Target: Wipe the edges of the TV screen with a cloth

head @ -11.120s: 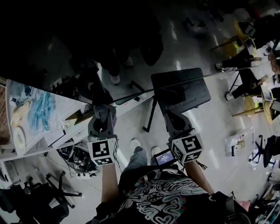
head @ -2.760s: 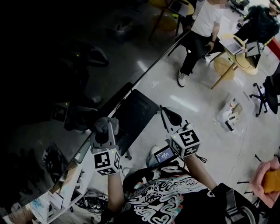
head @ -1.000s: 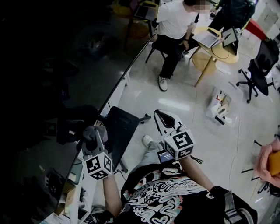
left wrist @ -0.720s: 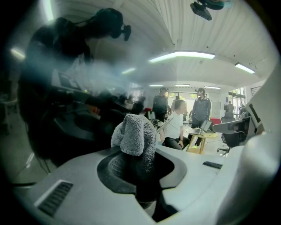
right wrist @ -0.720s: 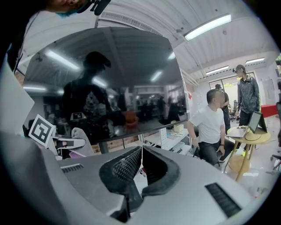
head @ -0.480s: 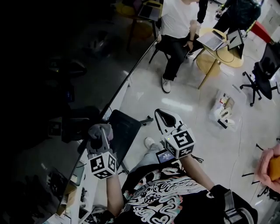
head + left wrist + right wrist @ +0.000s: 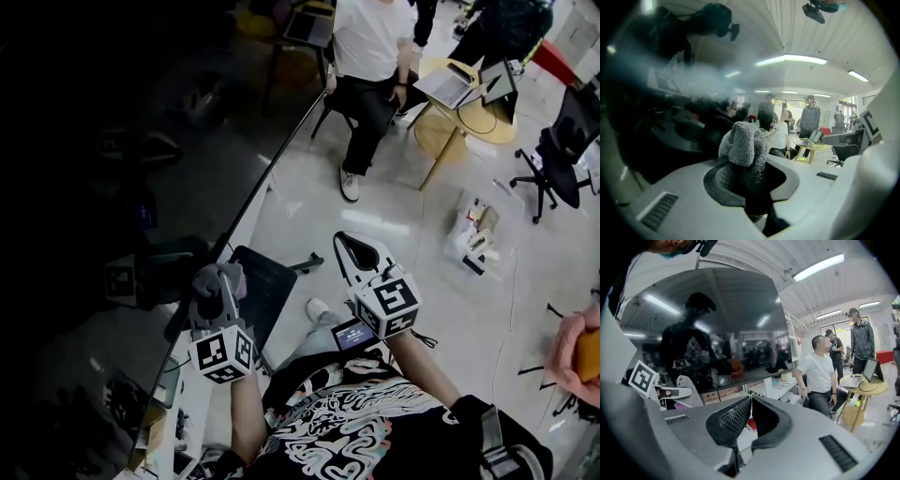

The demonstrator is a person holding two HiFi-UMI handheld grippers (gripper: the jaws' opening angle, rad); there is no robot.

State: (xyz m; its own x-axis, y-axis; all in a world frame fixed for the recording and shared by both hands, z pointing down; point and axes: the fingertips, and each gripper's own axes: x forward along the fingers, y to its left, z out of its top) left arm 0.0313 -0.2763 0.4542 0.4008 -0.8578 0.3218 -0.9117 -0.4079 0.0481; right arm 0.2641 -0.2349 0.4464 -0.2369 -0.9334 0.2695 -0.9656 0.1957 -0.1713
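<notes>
Glossy office floor fills the head view's right; the dark TV screen (image 7: 131, 141) takes the left, my left gripper (image 7: 217, 281) holding the grey cloth (image 7: 214, 277) by its lower edge, ready to wipe. Left gripper view: jaws clamped on cloth, centre. Right gripper view: my right gripper (image 7: 751, 404) closed, empty, held aside
</notes>
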